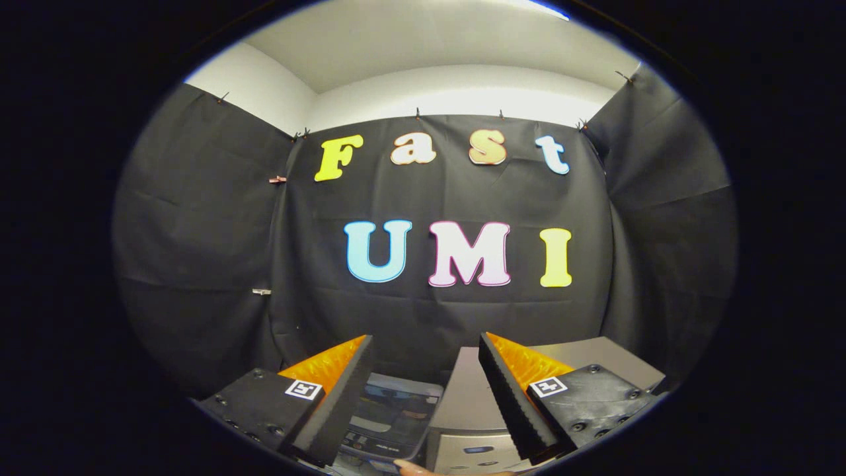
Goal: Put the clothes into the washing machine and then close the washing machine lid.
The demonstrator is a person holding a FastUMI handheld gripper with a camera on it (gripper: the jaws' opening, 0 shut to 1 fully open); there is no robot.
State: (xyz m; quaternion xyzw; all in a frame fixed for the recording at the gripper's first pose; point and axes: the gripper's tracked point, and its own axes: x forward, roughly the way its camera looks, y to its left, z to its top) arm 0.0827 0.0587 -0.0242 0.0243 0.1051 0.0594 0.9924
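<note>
though above washing machine (472,410), gripper (426,350) agape

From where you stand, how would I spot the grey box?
Start at the black cloth wall. Below it, the open gripper spreads two ridged black fingers. The grey metal box sits behind the right one, matte beside a glossy dark panel.

one pair of tongs (423,350) with two fingers (344,390), spread apart with nothing between them. one grey washing machine (472,403) and one lid (393,413). one fingertip (413,467) of a person.
</note>
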